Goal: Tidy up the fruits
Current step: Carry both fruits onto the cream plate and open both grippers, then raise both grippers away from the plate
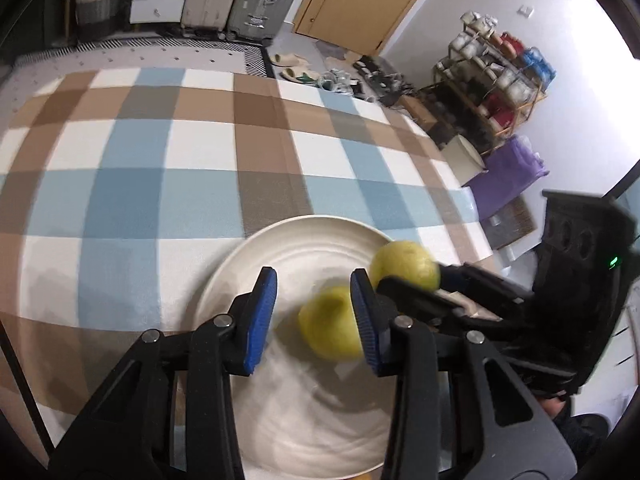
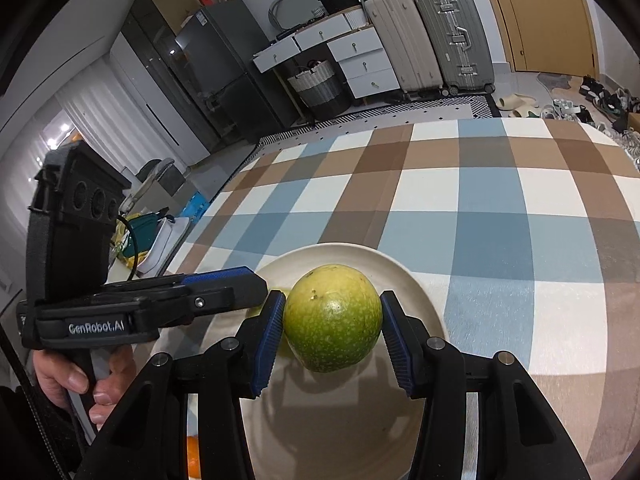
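A white plate lies on the checked tablecloth; it also shows in the right wrist view. My right gripper is shut on a green-yellow fruit and holds it just above the plate; that fruit shows in the left wrist view with the right gripper around it. My left gripper is open over the plate. A second green-yellow fruit, blurred, lies on the plate beside its right finger. The left gripper shows in the right wrist view to the left.
The checked tablecloth covers the table beyond the plate. An orange fruit shows at the plate's near left edge. Suitcases, drawers and a basket stand on the floor beyond the table. A shelf rack stands at the right.
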The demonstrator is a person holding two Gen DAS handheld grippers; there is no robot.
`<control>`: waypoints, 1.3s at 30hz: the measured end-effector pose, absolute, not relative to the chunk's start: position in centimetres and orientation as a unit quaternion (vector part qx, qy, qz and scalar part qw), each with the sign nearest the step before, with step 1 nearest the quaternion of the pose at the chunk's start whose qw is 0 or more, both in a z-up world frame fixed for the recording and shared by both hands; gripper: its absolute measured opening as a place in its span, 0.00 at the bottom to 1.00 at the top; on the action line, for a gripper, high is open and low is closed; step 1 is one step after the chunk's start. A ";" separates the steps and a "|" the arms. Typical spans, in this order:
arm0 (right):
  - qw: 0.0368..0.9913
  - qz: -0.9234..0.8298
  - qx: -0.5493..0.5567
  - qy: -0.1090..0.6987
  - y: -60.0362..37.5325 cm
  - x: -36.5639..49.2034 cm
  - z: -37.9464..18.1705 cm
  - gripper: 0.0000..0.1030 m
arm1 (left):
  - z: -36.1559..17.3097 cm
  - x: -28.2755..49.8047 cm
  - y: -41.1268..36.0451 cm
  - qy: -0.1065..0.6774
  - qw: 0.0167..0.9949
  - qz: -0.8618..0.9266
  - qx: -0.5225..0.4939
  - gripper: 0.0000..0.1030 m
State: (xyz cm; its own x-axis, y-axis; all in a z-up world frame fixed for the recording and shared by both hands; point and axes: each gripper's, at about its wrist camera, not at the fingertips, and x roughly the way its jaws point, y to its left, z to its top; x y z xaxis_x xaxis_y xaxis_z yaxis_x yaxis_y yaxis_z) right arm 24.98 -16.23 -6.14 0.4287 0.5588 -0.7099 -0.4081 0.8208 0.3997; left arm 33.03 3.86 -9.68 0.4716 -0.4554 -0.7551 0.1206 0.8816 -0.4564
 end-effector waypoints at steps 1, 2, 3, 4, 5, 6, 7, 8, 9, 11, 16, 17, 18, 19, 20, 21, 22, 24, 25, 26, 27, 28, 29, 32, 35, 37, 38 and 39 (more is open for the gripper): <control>0.840 0.286 0.082 0.453 -16.2 25.1 -6.4 0.48 | -10.0 33.1 3.8 0.490 0.837 -0.171 -0.176 0.34; 0.838 0.289 0.085 0.454 -16.2 25.2 -6.7 0.48 | -10.2 33.2 3.8 0.493 0.836 -0.164 -0.175 0.34; 0.836 0.288 0.088 0.459 -16.1 25.3 -7.1 0.48 | -10.4 33.3 3.8 0.492 0.837 -0.161 -0.175 0.34; 0.836 0.283 0.083 0.463 -16.0 25.3 -7.3 0.48 | -10.5 33.3 3.7 0.493 0.836 -0.162 -0.176 0.34; 0.837 0.278 0.074 0.465 -15.8 25.3 -7.5 0.48 | -10.6 33.2 3.7 0.493 0.836 -0.163 -0.176 0.34; 0.840 0.278 0.069 0.461 -15.8 25.1 -7.6 0.48 | -10.5 33.1 3.7 0.493 0.837 -0.162 -0.175 0.34; 0.841 0.283 0.073 0.456 -15.9 24.9 -7.4 0.50 | -10.5 33.0 3.6 0.491 0.838 -0.162 -0.174 0.34; 0.844 0.282 0.078 0.450 -16.1 24.8 -7.1 0.53 | -10.3 32.9 3.6 0.486 0.842 -0.161 -0.171 0.34; 0.850 0.277 0.081 0.441 -16.4 24.6 -6.7 0.56 | -10.2 32.7 3.7 0.485 0.843 -0.161 -0.170 0.34; 0.860 0.269 0.083 0.426 -16.9 24.2 -5.8 0.65 | -9.6 32.2 3.7 0.482 0.846 -0.159 -0.167 0.34; 0.869 0.268 0.093 0.405 -18.0 22.7 -3.5 0.65 | -8.0 30.6 3.7 0.470 0.856 -0.152 -0.153 0.34; 0.870 0.269 0.098 0.402 -18.2 22.4 -3.1 0.65 | -7.6 30.2 3.8 0.468 0.858 -0.150 -0.151 0.34; 0.871 0.267 0.103 0.398 -18.5 22.0 -2.7 0.65 | -7.4 29.8 3.9 0.466 0.859 -0.149 -0.151 0.34; 0.873 0.265 0.106 0.395 -18.7 21.6 -2.3 0.66 | -7.1 29.4 4.0 0.465 0.859 -0.149 -0.152 0.34; 0.874 0.265 0.108 0.393 -18.9 21.2 -2.0 0.66 | -6.8 28.8 4.1 0.464 0.860 -0.147 -0.151 0.34; 0.875 0.265 0.109 0.389 -19.1 20.7 -1.6 0.66 | -6.4 28.2 4.2 0.463 0.861 -0.145 -0.150 0.34; 0.877 0.265 0.108 0.387 -19.2 20.1 -1.2 0.66 | -6.2 27.6 4.3 0.462 0.863 -0.142 -0.148 0.34; 0.879 0.264 0.106 0.383 -19.3 19.1 -0.6 0.66 | -5.5 26.3 4.6 0.459 0.865 -0.137 -0.145 0.34; 0.879 0.264 0.105 0.382 -19.4 18.7 -0.4 0.66 | -5.2 25.6 4.7 0.458 0.867 -0.134 -0.144 0.34; 0.881 0.263 0.104 0.380 -19.4 18.3 -0.1 0.66 | -5.0 25.0 4.8 0.456 0.869 -0.132 -0.142 0.34; 0.882 0.261 0.103 0.378 -19.5 17.7 0.1 0.66 | -4.7 24.3 5.0 0.453 0.871 -0.129 -0.140 0.34; 0.883 0.260 0.102 0.377 -19.6 17.2 0.3 0.66 | -4.4 23.6 5.1 0.450 0.873 -0.127 -0.138 0.34; 0.884 0.259 0.101 0.376 -19.6 16.7 0.4 0.66 | -4.1 22.8 5.2 0.447 0.876 -0.123 -0.134 0.34; 0.888 0.257 0.093 0.371 -19.6 15.0 1.1 0.66 | -3.4 20.7 5.0 0.441 0.882 -0.115 -0.118 0.34; 0.893 0.256 0.083 0.361 -19.4 13.3 1.8 0.66 | -2.8 18.5 4.6 0.432 0.891 -0.105 -0.094 0.34; 0.897 0.255 0.076 0.353 -19.2 12.1 2.3 0.66 | -2.5 17.0 4.3 0.426 0.896 -0.099 -0.080 0.34; 0.898 0.255 0.074 0.351 -19.2 11.7 2.5 0.69 | -2.3 16.3 4.1 0.423 0.898 -0.096 -0.074 0.35; 0.900 0.256 0.073 0.346 -19.1 11.1 2.8 0.70 | -2.2 15.8 3.9 0.420 0.900 -0.096 -0.071 0.35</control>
